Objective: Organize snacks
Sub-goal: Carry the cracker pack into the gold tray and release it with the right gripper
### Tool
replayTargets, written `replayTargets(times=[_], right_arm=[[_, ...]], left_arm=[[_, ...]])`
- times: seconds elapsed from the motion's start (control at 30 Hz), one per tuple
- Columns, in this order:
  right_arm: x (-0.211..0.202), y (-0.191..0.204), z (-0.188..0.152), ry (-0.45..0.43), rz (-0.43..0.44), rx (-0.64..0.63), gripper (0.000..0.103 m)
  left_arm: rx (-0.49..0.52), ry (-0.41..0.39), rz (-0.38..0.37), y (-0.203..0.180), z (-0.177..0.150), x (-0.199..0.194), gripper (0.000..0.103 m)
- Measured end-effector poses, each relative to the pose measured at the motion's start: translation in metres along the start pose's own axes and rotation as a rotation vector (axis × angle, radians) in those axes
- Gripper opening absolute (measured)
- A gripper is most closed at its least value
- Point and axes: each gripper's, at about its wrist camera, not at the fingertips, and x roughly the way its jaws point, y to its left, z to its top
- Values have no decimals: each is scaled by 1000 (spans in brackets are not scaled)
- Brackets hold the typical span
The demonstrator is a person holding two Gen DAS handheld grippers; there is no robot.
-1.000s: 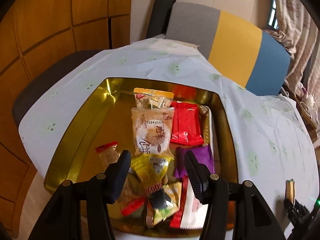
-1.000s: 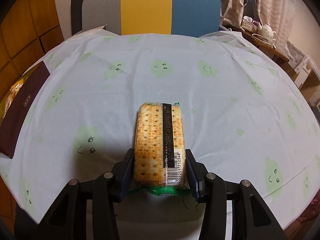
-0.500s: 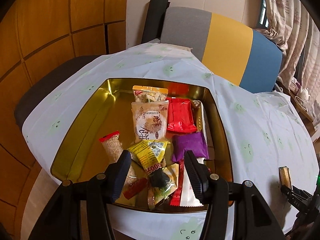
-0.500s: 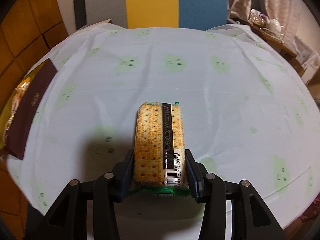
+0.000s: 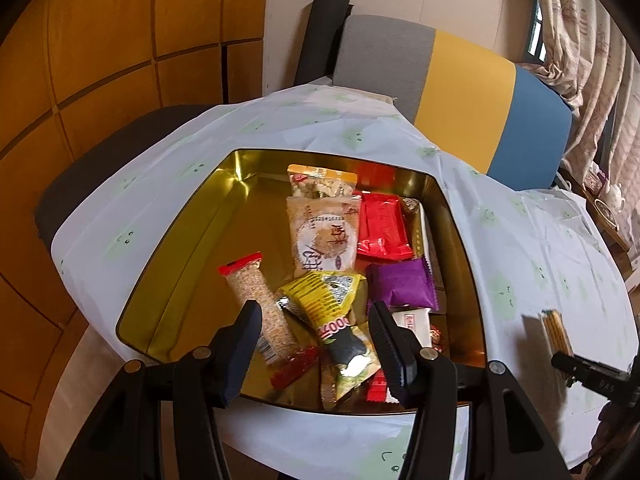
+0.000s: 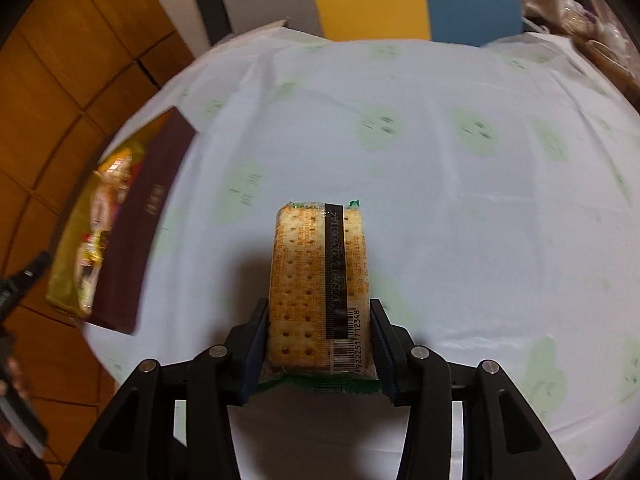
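A gold tin [image 5: 192,240] sits on the table at the left, with several snack packets inside: a yellow packet [image 5: 324,300], a red one [image 5: 382,226], a purple one [image 5: 402,290] and a round cracker bag [image 5: 324,240]. My left gripper [image 5: 314,320] hovers open over the tin's near side, nothing between its fingers. My right gripper [image 6: 320,328] is shut on a pack of crackers [image 6: 318,280], held above the tablecloth. The same cracker pack [image 5: 554,330] shows edge-on at the right of the left wrist view. The tin [image 6: 68,264] appears blurred at the far left of the right wrist view.
A white tablecloth with green faces [image 6: 440,160] covers the round table. A dark brown lid or box side [image 6: 148,216] lies along the tin. A grey, yellow and blue chair [image 5: 460,92] stands behind the table, wood panelling [image 5: 100,60] to the left, curtains [image 5: 580,60] at the right.
The right gripper, still holding the crackers, has swung left so the tin comes into its view. The left gripper has drawn back slightly from the tin and stays open.
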Motion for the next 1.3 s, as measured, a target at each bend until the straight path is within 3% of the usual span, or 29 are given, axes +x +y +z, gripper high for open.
replayTargets(times=[0.17,0.47,0.7,0.87,0.97,1.1,1.13,1.23,1.3], right_arm=[[-10,41,18,-22,80,-58,47],[-5,160,58,-37,184,-272,47],[49,227,75,29,117,-364,48],[88,240,77,108,81,-375,50],[87,237,75,116,127,-373,60],[66,228,69,71,167,-383,61],[63,227,67,64,163,-392,60],[64,228,60,70,145,-426,32],[67,228,57,81,135,-426,29]], left_arm=[[-39,-11,9,14,1,-1,56],[-94,-23,29,36,1,-3,56],[-95,-21,43,45,-2,-2,56],[-108,-4,53,53,-7,1,56],[-117,3,54,55,-8,4,56],[-111,-2,49,50,-7,5,56],[-107,-3,47,49,-7,5,56],[-94,-4,46,43,-7,4,56],[-87,-5,45,41,-7,2,56]])
